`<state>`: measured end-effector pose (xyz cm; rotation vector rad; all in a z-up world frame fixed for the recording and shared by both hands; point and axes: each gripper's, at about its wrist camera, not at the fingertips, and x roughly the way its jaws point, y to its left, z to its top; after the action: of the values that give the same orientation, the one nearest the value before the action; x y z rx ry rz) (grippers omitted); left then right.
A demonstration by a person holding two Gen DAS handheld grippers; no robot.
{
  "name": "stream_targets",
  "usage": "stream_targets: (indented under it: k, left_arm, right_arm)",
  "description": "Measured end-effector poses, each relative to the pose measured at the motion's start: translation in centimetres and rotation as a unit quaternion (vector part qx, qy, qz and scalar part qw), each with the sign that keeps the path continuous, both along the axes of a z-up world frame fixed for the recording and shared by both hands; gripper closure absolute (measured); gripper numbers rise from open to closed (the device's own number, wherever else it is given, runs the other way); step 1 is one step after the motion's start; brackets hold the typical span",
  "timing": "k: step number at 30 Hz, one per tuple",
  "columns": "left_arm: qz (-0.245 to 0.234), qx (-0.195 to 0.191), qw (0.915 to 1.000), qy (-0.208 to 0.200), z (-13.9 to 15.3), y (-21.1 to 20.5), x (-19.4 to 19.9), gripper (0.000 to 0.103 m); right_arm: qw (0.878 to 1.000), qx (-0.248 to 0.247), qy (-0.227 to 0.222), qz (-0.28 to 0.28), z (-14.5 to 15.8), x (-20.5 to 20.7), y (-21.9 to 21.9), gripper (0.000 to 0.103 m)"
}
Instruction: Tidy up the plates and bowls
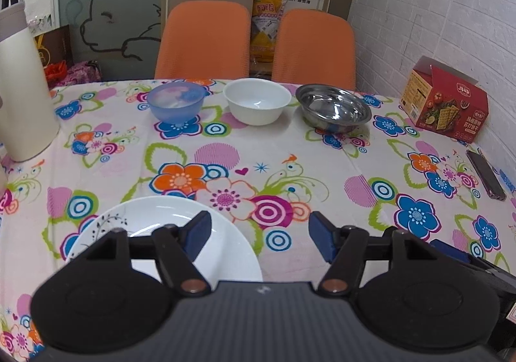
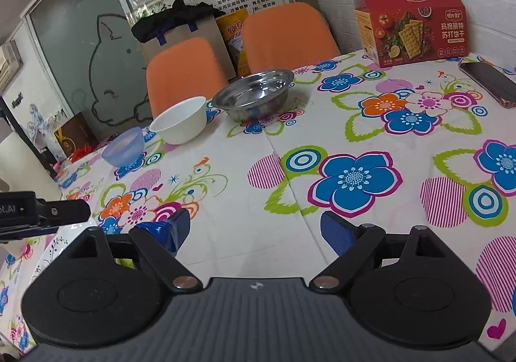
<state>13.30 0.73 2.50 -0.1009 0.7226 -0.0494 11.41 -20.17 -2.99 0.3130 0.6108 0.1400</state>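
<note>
White glazed plate with black vine print [image 1: 167, 226] under left gripper [image 1: 258, 229], near table edge; three bowls in row beyond plate. Left gripper, right gripper [image 2: 254, 226] — jaws apart, empty. Risk — slick rim slipping from pads, plate sliding off edge.

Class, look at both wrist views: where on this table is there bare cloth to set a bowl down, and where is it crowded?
Free: the wide stretch of tablecloth between the bowl row and the white plate, and the patch between the steel bowl and the phone. Crowded: the far edge, where the blue bowl, white bowl and steel bowl stand close together.
</note>
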Motion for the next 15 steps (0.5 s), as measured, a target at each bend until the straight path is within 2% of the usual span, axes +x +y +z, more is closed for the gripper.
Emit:
stream_targets:
  k: [4, 9, 15]
  left_arm:
    - [-0.004, 0.014, 0.9999, 0.004, -0.4, -1.4, 0.4, 0.036]
    - [-0.018, 0.019, 0.9995, 0.017, -1.2, -3.0, 1.1, 0.036]
    - [-0.036, 0.020, 0.9987, 0.029, -1.8, -4.9, 1.7, 0.036]
  right_arm:
    - [0.999, 0.032, 0.006, -0.004, -0.6, 0.0, -1.2, 0.028]
    - [0.997, 0.072, 0.039, -0.002, -2.1, 0.1, -2.7, 0.028]
    - [0.997, 0.069, 0.028, -0.016, -1.8, -0.2, -4.5, 0.028]
